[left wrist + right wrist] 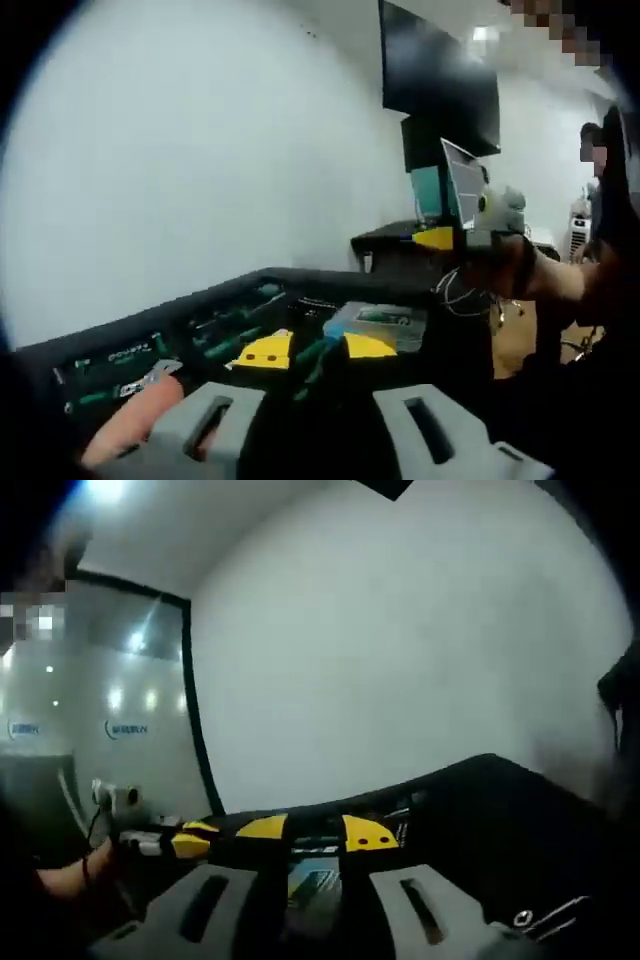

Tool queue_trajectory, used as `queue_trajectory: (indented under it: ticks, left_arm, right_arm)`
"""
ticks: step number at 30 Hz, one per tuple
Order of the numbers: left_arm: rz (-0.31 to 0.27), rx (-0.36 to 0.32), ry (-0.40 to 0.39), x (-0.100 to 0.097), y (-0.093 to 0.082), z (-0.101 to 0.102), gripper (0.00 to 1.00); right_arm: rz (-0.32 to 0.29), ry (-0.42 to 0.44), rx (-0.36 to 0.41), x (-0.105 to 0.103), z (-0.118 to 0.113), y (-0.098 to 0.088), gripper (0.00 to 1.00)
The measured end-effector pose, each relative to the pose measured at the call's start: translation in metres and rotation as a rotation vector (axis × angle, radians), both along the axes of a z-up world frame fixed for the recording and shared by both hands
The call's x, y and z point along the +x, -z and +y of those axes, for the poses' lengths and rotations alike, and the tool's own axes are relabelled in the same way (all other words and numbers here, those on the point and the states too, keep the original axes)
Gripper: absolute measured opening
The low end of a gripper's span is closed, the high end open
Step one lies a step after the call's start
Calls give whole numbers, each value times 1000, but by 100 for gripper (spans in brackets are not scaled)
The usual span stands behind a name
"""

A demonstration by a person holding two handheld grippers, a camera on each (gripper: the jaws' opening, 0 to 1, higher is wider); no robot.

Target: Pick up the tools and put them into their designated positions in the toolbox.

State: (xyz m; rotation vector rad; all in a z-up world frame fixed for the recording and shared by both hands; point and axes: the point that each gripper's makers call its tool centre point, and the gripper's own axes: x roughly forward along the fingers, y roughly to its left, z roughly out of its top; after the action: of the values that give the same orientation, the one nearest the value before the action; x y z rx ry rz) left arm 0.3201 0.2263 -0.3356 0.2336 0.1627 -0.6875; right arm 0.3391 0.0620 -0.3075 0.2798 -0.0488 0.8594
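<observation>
- Left gripper (320, 425): jaws spread, nothing between them, rising from the bottom centre of the left gripper view.
- Toolbox (250, 330) sits directly ahead of those jaws, lower centre of the frame. Open black case, green-handled tools (225, 335) already seated in its tray, two yellow latches (265, 350) on the near rim.
- Its long axis runs lower left to centre right in the frame, roughly across the jaw line rather than along it.
- Pinkish blurred shape (135, 425), lower left, just beside the left jaw; looks like a finger, can't confirm.
- Right gripper (310, 905): also released and empty, bottom centre of the right gripper view.
- Same yellow latches (365, 833) straight ahead, just past the jaw tips; black lid (480, 820) fills the lower right.
- Other gripper (480, 225) appears at centre right of the left gripper view, held up above the box.
- Loose tools: can't pick any out. A metallic item (545, 915) at lower right is too dark to identify.
- Judgement: both grippers face the box front; left looks closer to the tray. The next move depends on finding an unseated tool first.
</observation>
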Motion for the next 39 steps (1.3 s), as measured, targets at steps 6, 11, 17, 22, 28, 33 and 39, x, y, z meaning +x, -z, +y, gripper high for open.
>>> queue_trajectory:
  ticks: [6,11,17,22,28,33,39]
  left_arm:
    - [67,77,113,24,18,-4,32]
    - [64,77,202,33,19,-21,39]
    - [88,117,282,37,33,-36,45]
    - [113,125,321,40,37,-45,48]
    - [102,149,404,43,40,-49,46]
    - [129,178,451,43,50,-61,42]
    - [141,209,504,37,57,-71,39]
  right_arm:
    - [5,-40,-110,-17,4,32,31]
    - [1,-29,-157,-20,6,47,32]
    - [20,-26,-163,-17,12,53,40]
    - [-2,-25,-206,-24,20,59,59]
    - [-11,26,-239,-30,35,67,57]
    - [-44,92,-321,-22,43,68,51]
    - [-21,97,-336,-18,49,71,52]
